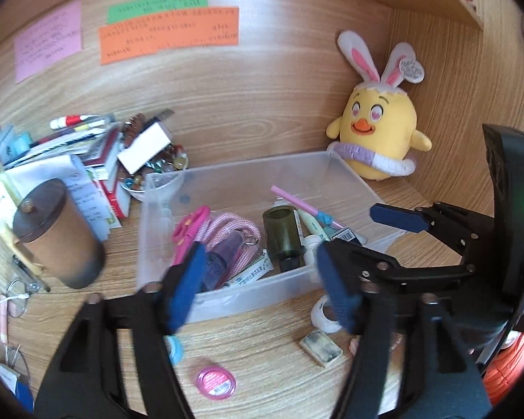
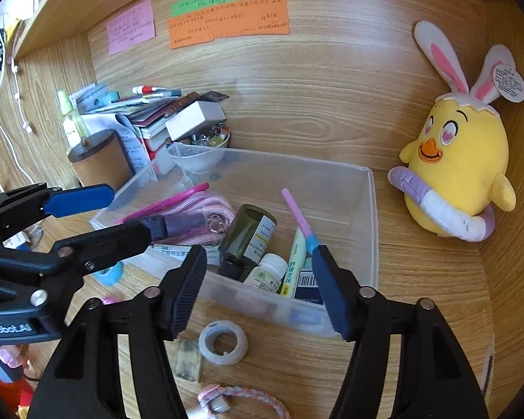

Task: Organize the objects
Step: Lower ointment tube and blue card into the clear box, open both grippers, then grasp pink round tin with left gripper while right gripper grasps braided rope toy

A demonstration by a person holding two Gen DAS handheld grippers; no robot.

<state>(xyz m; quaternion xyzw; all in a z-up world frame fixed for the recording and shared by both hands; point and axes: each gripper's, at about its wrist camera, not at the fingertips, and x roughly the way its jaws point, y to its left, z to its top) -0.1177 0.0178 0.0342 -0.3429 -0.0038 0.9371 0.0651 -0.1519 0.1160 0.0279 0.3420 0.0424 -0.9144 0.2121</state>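
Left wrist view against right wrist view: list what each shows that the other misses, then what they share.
Only the left wrist view shows the round pink tin on the desk. Only the right wrist view shows the braided pink bracelet by the bottom edge. Both show the clear bin, the tape roll, the yellow chick plush and both open grippers, left gripper and right gripper.
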